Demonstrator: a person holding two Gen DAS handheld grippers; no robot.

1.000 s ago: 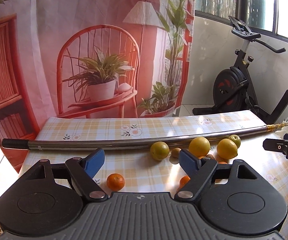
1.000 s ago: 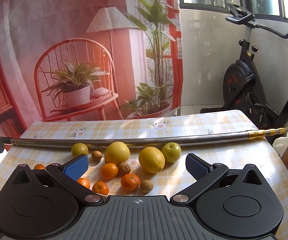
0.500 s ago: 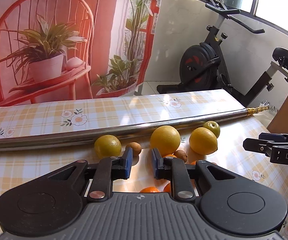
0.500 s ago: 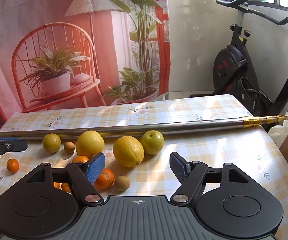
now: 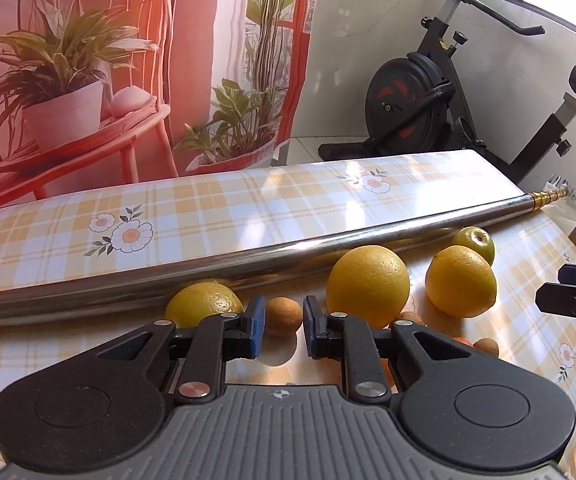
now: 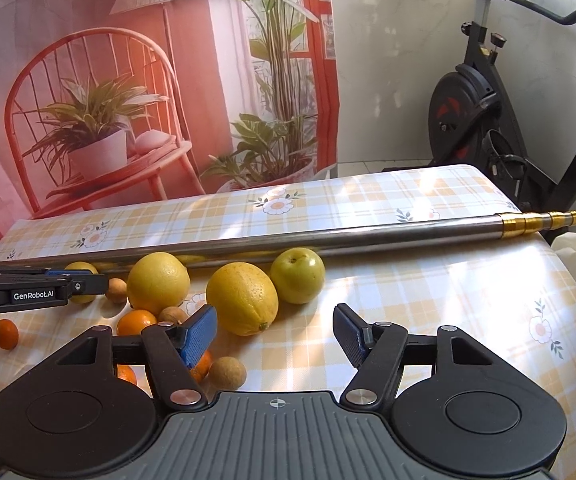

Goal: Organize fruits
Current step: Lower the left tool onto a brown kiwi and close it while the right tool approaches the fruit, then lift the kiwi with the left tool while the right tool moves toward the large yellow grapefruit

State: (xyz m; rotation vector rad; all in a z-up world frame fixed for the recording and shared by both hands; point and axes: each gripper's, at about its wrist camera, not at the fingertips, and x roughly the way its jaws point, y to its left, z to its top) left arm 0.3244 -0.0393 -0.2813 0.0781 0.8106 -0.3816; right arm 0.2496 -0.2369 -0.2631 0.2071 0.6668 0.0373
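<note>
Since a second ago, when its blue pads stood wide apart, the left gripper has drawn its jaws together to their narrowest and come down closer over the table; nothing sits between the pads. To the left of its tips lies a yellow citrus, straight ahead and just beyond them a small brown fruit, and to the right a big orange, then a second orange with a green fruit behind it. All lie on the near side of the steel pole.

The right gripper has just been closing from full width to roughly half. Its jaws are empty and apart, and the second orange lies just ahead of its left pad, with the green fruit further ahead and the mandarin cluster off to the left.

I judge that no fruit has been picked yet. The left jaws closed on air, so they must reopen before taking the brown fruit, while the right looks to be sizing up for a grasp.

Only one piece of writing is legible, in the right wrist view: "GenRobot.AI" in white on the side of the left gripper. Nothing else carries readable text.
</note>
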